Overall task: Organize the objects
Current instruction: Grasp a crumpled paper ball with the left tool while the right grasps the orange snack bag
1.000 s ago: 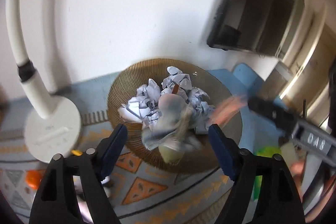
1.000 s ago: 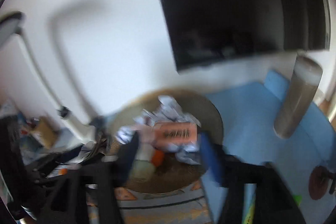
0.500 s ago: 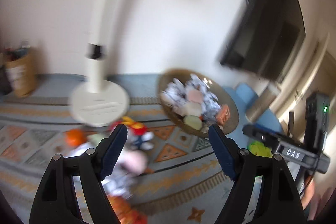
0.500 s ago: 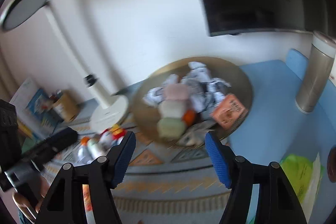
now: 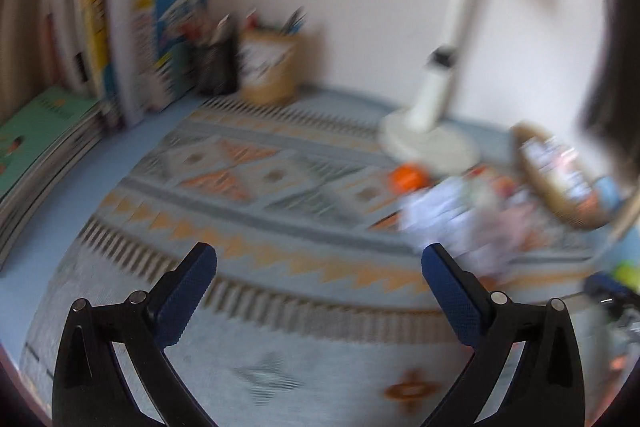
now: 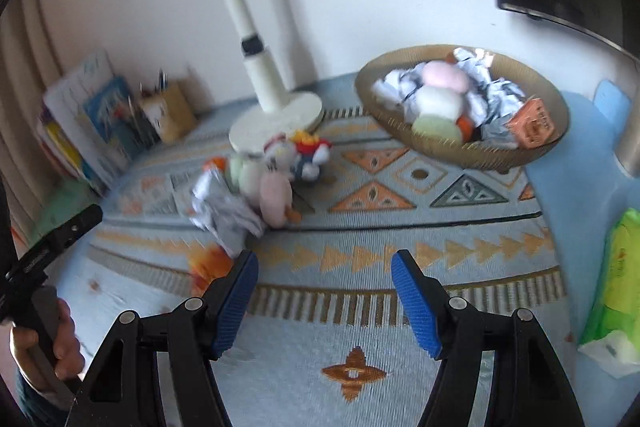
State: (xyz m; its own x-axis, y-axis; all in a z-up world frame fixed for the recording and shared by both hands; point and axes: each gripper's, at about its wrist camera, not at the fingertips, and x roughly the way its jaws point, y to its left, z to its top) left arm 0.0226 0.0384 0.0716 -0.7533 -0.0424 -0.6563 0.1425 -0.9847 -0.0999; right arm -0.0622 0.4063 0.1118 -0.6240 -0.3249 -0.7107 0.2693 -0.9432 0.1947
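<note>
Roughly halfway, I'd judge. The basket (image 6: pixel 460 147) sat on the rug (image 6: pixel 400 227) near the wall and already held crumpled paper (image 6: pixel 490 83), three soft pastel balls (image 6: pixel 438 101) and an orange box (image 6: pixel 532 123). A loose pile (image 6: pixel 260 179) was left on the rug beside the lamp base (image 6: pixel 276 119): more crumpled paper, a pink ball, a pale ball, a small plush toy (image 6: pixel 308 155) and something orange I couldn't make out. Left gripper (image 5: pixel 319 269) had just been opening to full spread, nothing between its jaws, over bare rug well left of the pile. Right gripper (image 6: pixel 324 273) was about half open, also empty, with the pile just ahead and to its left. Green packet (image 6: pixel 612 287) at the rug's right edge was untouched too.
</note>
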